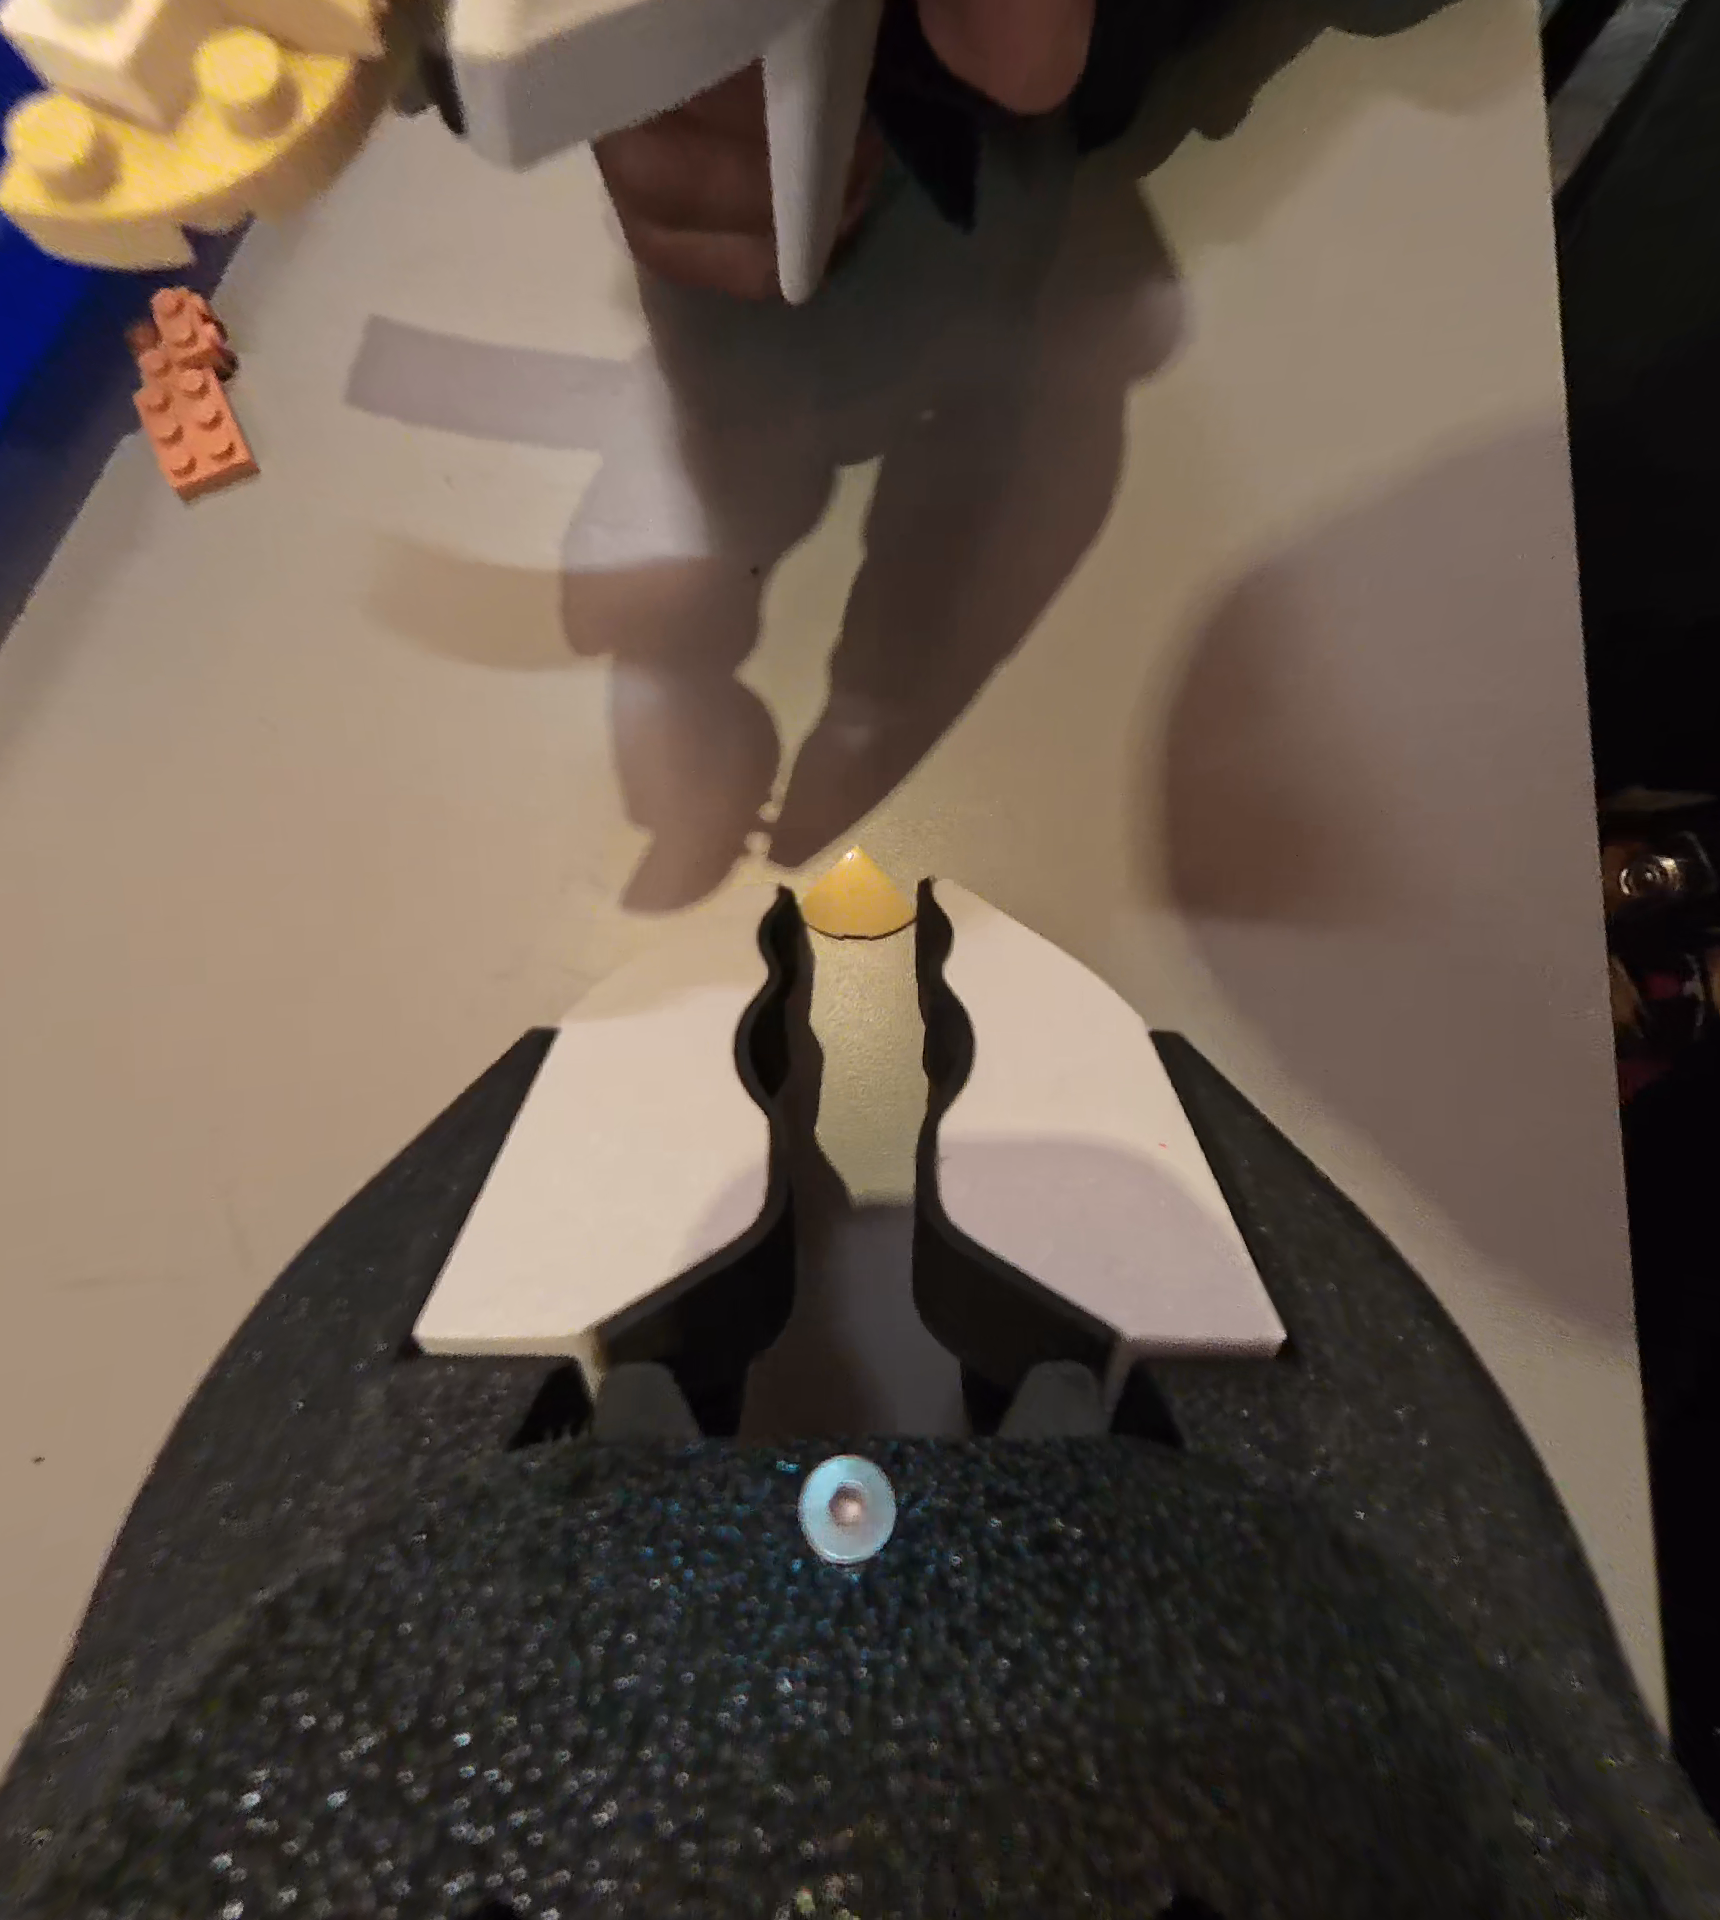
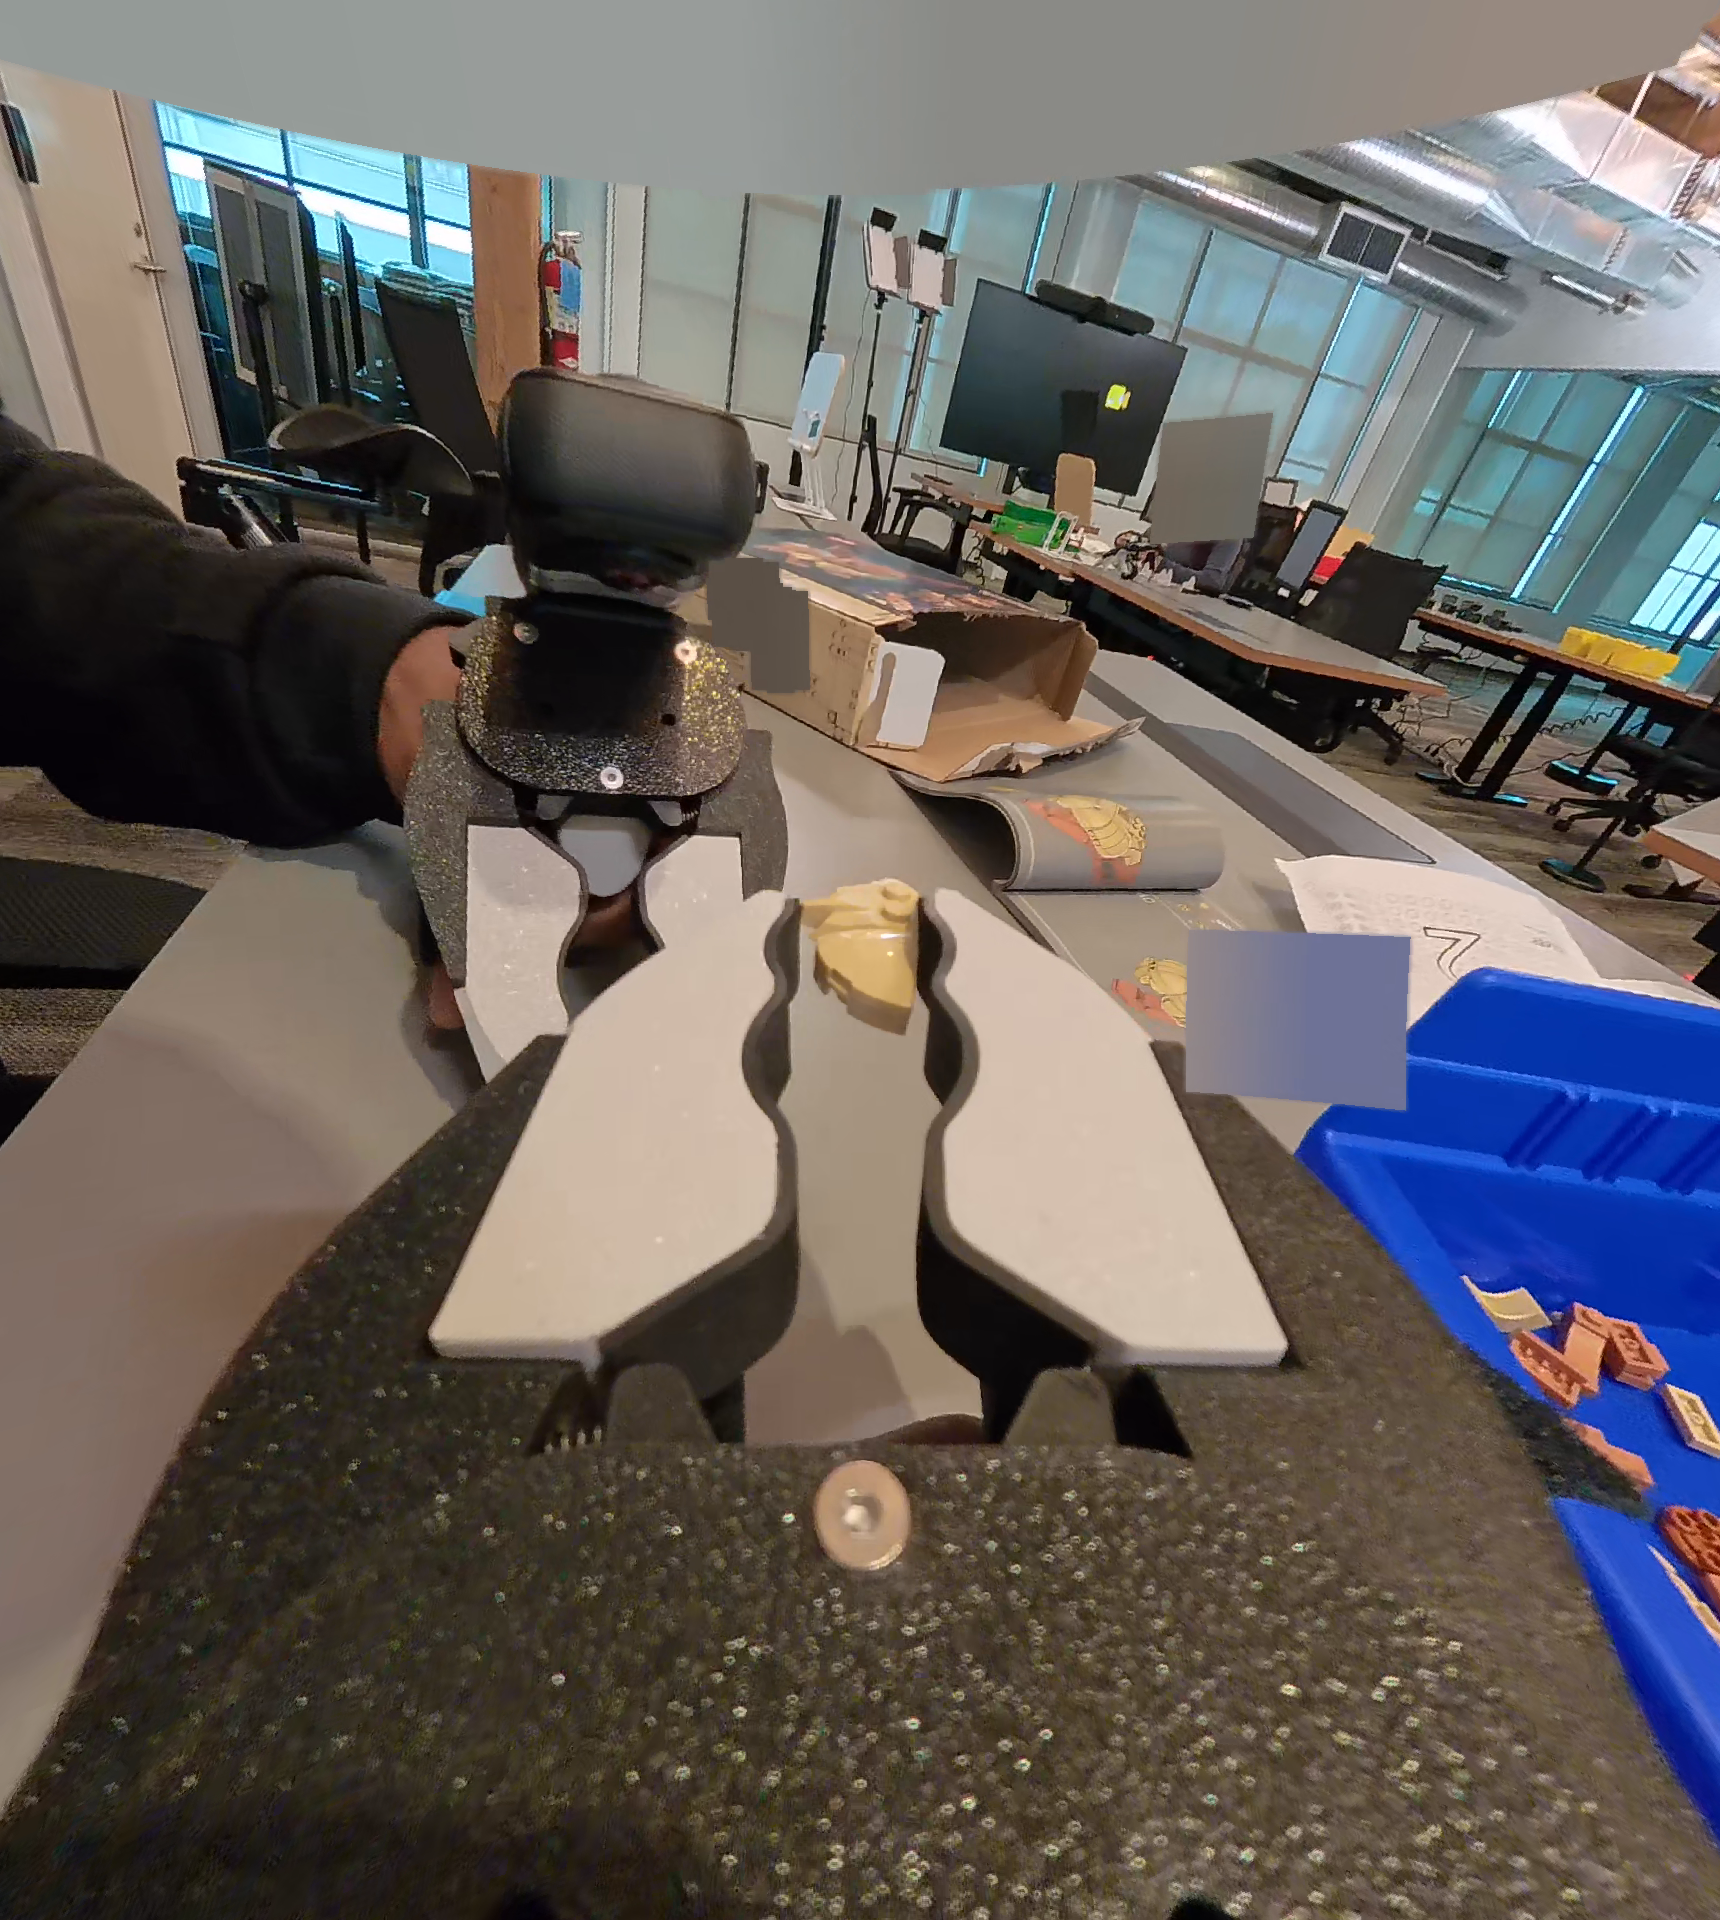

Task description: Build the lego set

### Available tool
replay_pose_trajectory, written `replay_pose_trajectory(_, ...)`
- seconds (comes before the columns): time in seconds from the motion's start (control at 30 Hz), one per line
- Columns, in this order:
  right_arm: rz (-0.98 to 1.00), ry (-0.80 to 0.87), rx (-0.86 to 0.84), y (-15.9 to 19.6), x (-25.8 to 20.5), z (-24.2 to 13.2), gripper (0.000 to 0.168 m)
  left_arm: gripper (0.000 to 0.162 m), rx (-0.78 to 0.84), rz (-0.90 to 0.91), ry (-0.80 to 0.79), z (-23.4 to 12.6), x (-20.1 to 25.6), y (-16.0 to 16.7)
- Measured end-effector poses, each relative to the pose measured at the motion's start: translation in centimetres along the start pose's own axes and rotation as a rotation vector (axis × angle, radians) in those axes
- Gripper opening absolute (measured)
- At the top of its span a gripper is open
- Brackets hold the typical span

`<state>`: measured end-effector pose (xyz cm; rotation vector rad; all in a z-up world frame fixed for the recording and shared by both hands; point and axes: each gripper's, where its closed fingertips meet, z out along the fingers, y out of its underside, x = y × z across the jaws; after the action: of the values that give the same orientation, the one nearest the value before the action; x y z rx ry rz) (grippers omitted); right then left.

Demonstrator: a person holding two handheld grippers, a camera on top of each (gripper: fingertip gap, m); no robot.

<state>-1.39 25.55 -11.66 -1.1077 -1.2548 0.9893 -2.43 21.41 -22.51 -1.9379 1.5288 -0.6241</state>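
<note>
**Both tongs hold tan lego pieces above the table**

Left gripper (image 1: 857,894): tongs narrow, nipped on a small tan piece (image 1: 854,894) at the very tips. Only a rounded, pointed cap of it shows, glossy; the rest is hidden between the fingers. It hangs over the pale table (image 1: 212,1039).

Right gripper (image 2: 861,940): tongs narrow, clamped on a tan assembly (image 2: 866,961) at the tips. In the left wrist view the assembly sits at 11 o'clock: a rounded studded plate with a paler brick on top. In the right wrist view it looks tilted, one stud up, with a smooth curved face below.

Blue bin (image 2: 1562,1164) at 4 o'clock in the right wrist view, holding loose bricks (image 2: 1604,1361), orange-brown and tan. Booklet (image 2: 1095,842) lies open at 1 o'clock, a torn box (image 2: 939,665) beyond it.
</note>
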Motion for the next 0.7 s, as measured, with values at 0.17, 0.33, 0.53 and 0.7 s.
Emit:
replay_pose_trajectory(0.17,-0.010,0.001,-0.007,0.1,-0.1,0.1,0.021,0.020,0.001,-0.001,0.011,-0.1,0.2,0.1)
replay_pose_trajectory(0.33,-0.017,0.006,-0.025,0.3,-0.2,0.2,0.021,0.020,0.085,-0.121,-0.006,-2.3,-0.6,-1.1)
replay_pose_trajectory(0.53,0.003,0.053,-0.007,-0.1,-0.3,0.4,0.021,0.020,0.210,-0.165,-0.134,-8.0,-3.1,-6.6)
replay_pose_trajectory(0.7,0.008,0.152,0.021,-0.7,0.1,0.3,0.021,0.020,0.190,-0.168,-0.150,-8.5,-3.5,-9.4)
